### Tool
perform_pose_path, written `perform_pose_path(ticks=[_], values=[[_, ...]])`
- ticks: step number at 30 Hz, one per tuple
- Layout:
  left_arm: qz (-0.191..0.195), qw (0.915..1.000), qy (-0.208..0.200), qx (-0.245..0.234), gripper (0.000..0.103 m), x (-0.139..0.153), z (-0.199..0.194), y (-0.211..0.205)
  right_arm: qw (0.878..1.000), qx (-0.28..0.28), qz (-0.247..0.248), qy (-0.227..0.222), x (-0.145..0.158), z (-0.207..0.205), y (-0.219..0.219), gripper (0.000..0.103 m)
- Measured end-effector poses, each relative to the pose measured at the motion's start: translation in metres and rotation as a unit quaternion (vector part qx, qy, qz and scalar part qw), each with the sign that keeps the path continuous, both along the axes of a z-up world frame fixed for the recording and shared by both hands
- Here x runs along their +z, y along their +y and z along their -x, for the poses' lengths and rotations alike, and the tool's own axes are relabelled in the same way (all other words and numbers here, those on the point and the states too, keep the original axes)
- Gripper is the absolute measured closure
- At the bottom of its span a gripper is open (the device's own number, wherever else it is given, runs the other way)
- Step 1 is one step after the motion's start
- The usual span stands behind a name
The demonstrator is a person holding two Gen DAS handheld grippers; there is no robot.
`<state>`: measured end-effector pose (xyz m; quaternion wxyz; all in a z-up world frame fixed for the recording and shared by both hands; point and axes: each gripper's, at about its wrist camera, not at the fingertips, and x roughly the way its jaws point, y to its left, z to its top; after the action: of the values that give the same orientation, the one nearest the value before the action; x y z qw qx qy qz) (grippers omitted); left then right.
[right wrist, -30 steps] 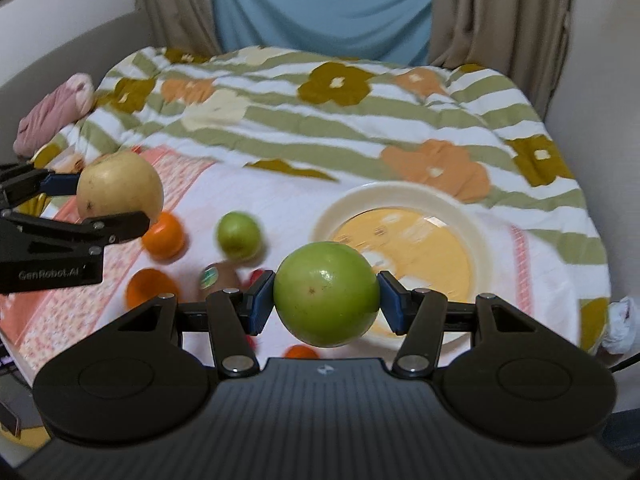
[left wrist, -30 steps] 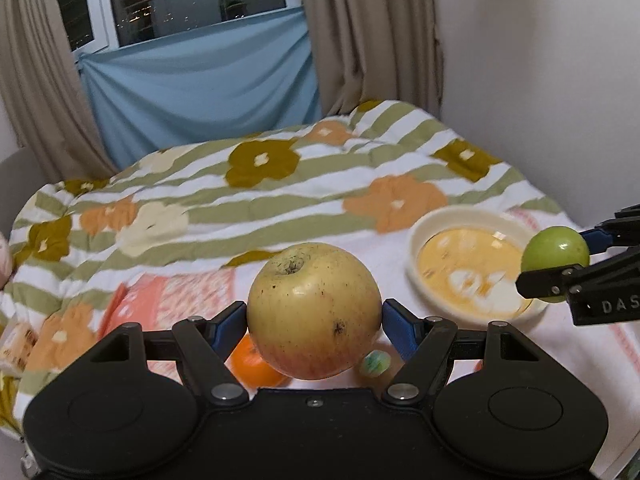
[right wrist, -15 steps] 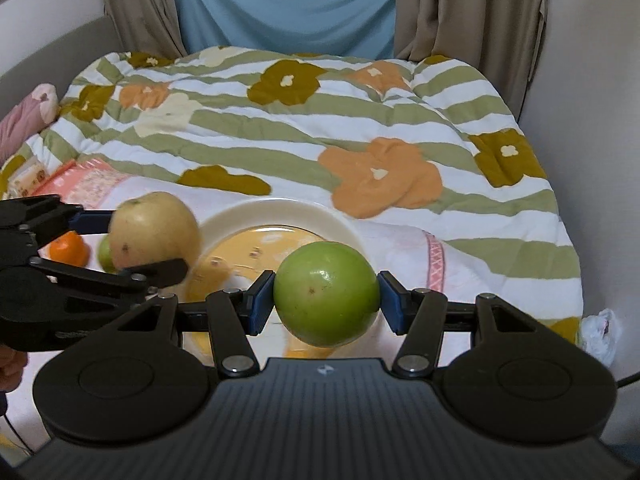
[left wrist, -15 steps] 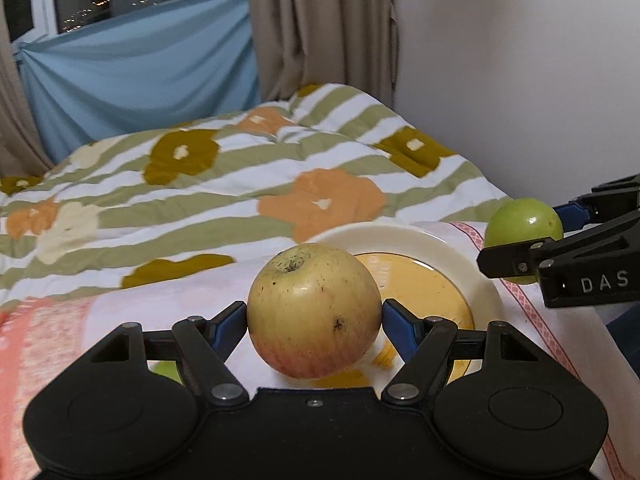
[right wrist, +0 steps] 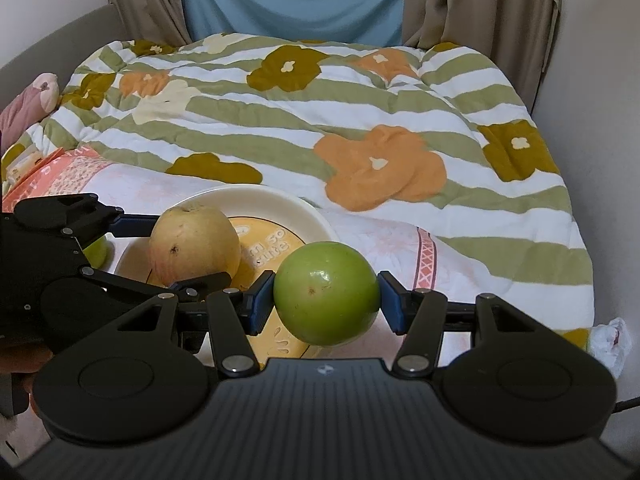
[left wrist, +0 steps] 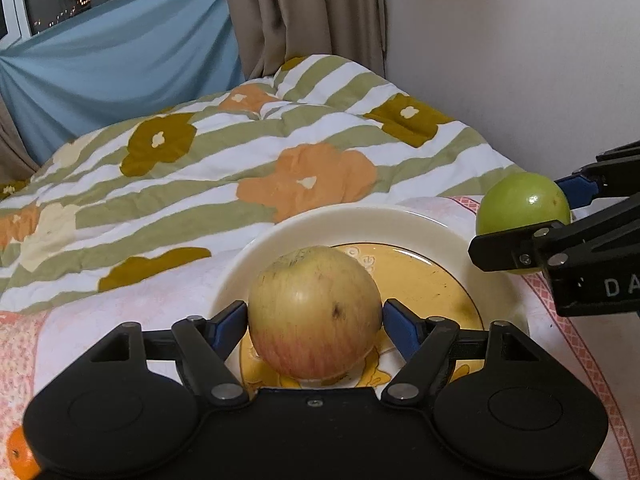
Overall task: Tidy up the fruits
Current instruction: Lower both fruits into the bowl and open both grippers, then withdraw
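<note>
My left gripper (left wrist: pixel 315 322) is shut on a yellow-red apple (left wrist: pixel 315 312) and holds it low over the cream plate (left wrist: pixel 332 220) with a yellow centre. My right gripper (right wrist: pixel 327 294) is shut on a green apple (right wrist: pixel 327 292) at the plate's right edge. In the left wrist view the green apple (left wrist: pixel 522 210) and right gripper are at the right. In the right wrist view the yellow-red apple (right wrist: pixel 195 246) sits over the plate (right wrist: pixel 256 200), held by the left gripper (right wrist: pixel 192 246).
The plate lies on a pink-white cloth (right wrist: pixel 384 240) on a bed with a striped flower quilt (right wrist: pixel 320 100). An orange (left wrist: pixel 18 456) and a green fruit (right wrist: pixel 98 252) lie to the left. A wall (left wrist: pixel 520 60) stands close on the right.
Both grippers have moved right and down toward the plate with their apples. The yellow-red apple now hangs low over the plate's centre.
</note>
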<state>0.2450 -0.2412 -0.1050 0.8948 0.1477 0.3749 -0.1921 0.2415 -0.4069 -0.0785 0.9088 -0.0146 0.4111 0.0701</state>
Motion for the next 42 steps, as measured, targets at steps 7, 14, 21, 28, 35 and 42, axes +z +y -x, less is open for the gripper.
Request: perform_pose_path(ticks=[7,14,21,28,35,42], values=[[-0.023,0.9997,0.006,-0.005,0.003,-0.001,0.015,0.01,1.0,0.019,-0.01,0.01,-0.005,-0.005,0.004,0.033],[-0.019,0.9995,0.02,0.019,0.003,0.0,0.03,0.026,0.998,0.046,-0.016,0.025,-0.018,-0.019,0.016,0.033],[-0.009,0.9988,0.027,0.04,0.003,0.006,0.039,0.034,0.997,0.056,-0.03,0.038,-0.033,-0.031,0.022,0.033],[0.004,0.9977,0.035,0.057,0.003,0.009,0.042,0.039,0.998,0.061,-0.003,0.002,-0.026,-0.026,0.021,0.0],[0.006,0.9969,0.036,0.069,0.003,0.017,0.054,0.04,0.999,0.052,-0.009,-0.005,-0.011,-0.011,0.014,0.0],[0.003,0.9963,0.022,0.083,0.003,0.038,0.069,0.047,0.999,0.042,0.007,-0.016,0.013,0.013,0.012,0.0]])
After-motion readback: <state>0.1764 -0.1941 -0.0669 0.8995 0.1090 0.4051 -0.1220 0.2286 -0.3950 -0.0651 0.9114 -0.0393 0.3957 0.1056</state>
